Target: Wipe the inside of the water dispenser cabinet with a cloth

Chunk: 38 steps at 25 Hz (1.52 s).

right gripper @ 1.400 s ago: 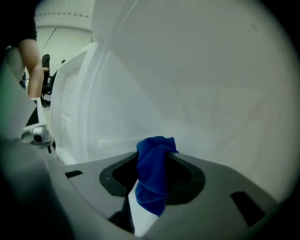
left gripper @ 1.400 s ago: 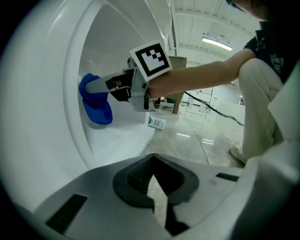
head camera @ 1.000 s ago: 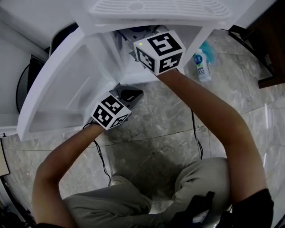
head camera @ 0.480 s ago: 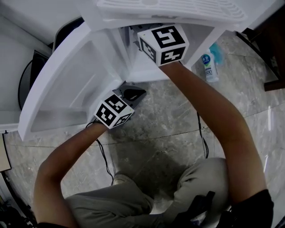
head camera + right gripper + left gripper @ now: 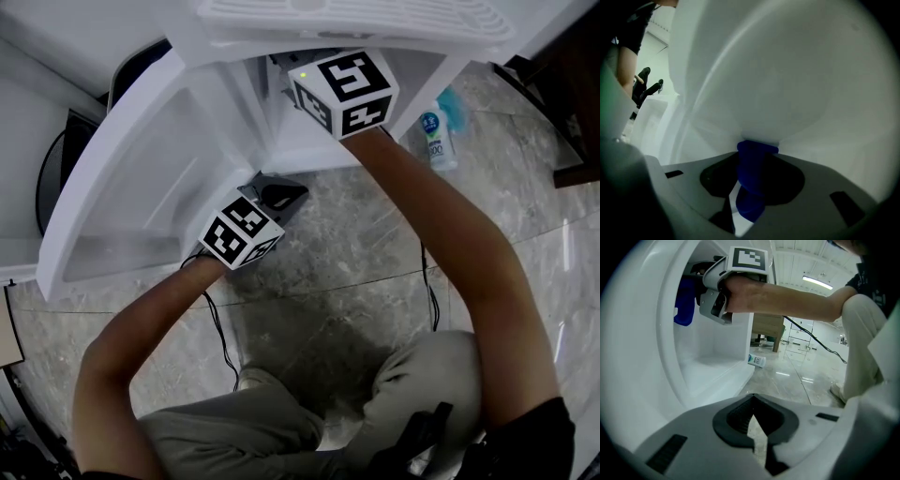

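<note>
**A:** Starting at the left of the head view, what is the left gripper [image 5: 753, 419] doing?

**B:** It is hovering low at centre-left, just outside the cabinet [image 5: 292, 148], beside the lower corner of the open door [image 5: 131, 197]. Its jaws are pressing together with nothing between them. In its own view only a thin sliver of the grey floor [image 5: 356, 253] is showing through the seam.

**A:** And where is the cloth [image 5: 751, 161] sitting?

**B:** The blue cloth is sitting in the right gripper [image 5: 750, 187], well apart from the left one. In the right gripper view it is running up the lower middle of the frame, bunched between the two jaws. The jaws are standing partly apart and clamping on it. Its far end is poking out past the tips and meeting the white inner wall of the cabinet.

**A:** Is the left gripper view showing it too?

**B:** Yes. At the upper left of that frame the cloth is hanging as a blue patch inside the cabinet, just left of the right gripper's body.

**A:** Moving right?

**B:** In the head view the right arm [image 5: 441, 225] is reaching from the lower right up into the cabinet opening at top centre. Further right, a small bottle [image 5: 434, 141] is lying on the floor beside the cabinet.
</note>
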Motion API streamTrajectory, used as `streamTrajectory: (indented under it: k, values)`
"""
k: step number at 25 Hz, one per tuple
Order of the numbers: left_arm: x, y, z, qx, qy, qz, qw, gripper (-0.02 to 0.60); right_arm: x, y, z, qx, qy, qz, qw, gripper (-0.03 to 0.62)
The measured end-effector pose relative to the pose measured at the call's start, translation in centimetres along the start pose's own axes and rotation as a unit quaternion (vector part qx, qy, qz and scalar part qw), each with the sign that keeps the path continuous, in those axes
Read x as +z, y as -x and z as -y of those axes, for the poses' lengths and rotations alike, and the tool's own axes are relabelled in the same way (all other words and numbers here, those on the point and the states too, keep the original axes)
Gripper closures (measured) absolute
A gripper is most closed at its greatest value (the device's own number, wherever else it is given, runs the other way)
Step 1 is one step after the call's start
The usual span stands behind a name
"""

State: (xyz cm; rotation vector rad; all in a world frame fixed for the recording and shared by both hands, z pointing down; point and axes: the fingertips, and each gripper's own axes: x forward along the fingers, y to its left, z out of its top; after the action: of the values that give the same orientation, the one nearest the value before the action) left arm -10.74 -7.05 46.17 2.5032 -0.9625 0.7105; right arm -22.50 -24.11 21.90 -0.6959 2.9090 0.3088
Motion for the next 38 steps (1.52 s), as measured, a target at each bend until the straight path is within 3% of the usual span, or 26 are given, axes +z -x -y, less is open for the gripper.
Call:
streamTrajectory:
  k: [10, 18, 26, 29, 35, 38]
  values:
    - [-1.4, 0.6, 0.3, 0.001, -0.006, -0.014, 0.9999, 0.575, -1.0, -1.9, 1.6, -0.012, 0.058, -0.025, 0.998, 0.467]
    - [-1.0, 0.2, 0.0, 0.002, 0.000, -0.009, 1.0000, 0.575, -0.4, -0.1, 0.0, 0.000, 0.035, -0.010, 0.999, 0.467]
    - [-1.1, 0.2, 0.2, -0.005, 0.013, -0.001, 0.9999, 0.575, -1.3, -2.2, 2.0, -0.021, 0.034, -0.029, 0.999, 0.470]
    - [-0.9, 0.4, 0.0, 0.001, 0.013, -0.002, 0.9999, 0.575, -1.4, -1.6, 1.4, -0.005, 0.031, -0.043, 0.999, 0.470]
    - [1.1, 0.6, 0.4, -0.002, -0.004, 0.012, 0.9999, 0.575, -1.4, 2.1, -0.9, 0.069, 0.076, -0.076, 0.992, 0.468]
    - [1.8, 0.6, 0.9, -0.001, -0.016, 0.017, 0.9997, 0.575, -2.0, 4.7, -1.2, 0.085, 0.040, -0.101, 0.990, 0.468]
